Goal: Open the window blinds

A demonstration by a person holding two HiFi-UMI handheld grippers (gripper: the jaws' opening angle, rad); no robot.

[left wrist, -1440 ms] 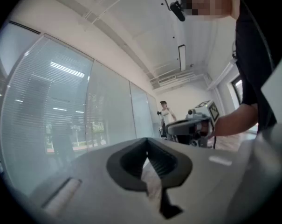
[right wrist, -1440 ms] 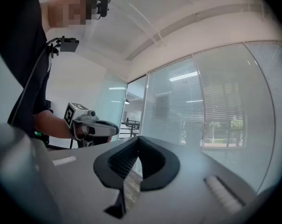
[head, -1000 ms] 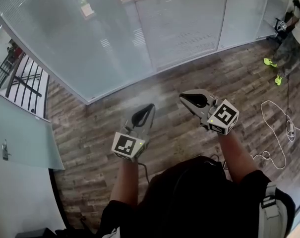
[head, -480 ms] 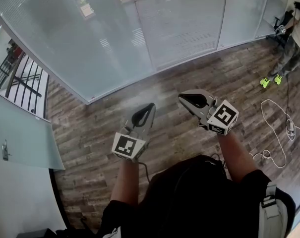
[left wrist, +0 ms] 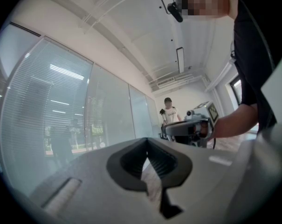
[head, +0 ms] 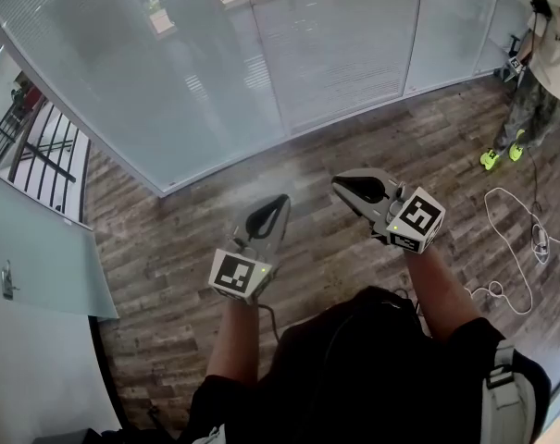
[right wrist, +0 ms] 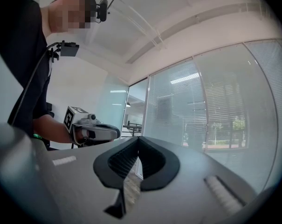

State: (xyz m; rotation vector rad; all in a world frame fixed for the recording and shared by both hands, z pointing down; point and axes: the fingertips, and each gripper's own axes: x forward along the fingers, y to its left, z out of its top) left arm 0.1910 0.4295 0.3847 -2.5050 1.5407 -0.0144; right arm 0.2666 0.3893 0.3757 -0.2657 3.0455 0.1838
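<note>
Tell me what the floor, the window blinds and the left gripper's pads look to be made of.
The floor looks like wood or wood-look planks, matt, going by the grain and plank seams. The window blinds are thin pale horizontal slats, aluminium or plastic; I cannot tell which. On the left gripper, the pads are dark, ribbed and matt, probably rubber.

Head view looks steeply down from above; gripper views look level, all sharing the blinds point(head: 215, 63)
</note>
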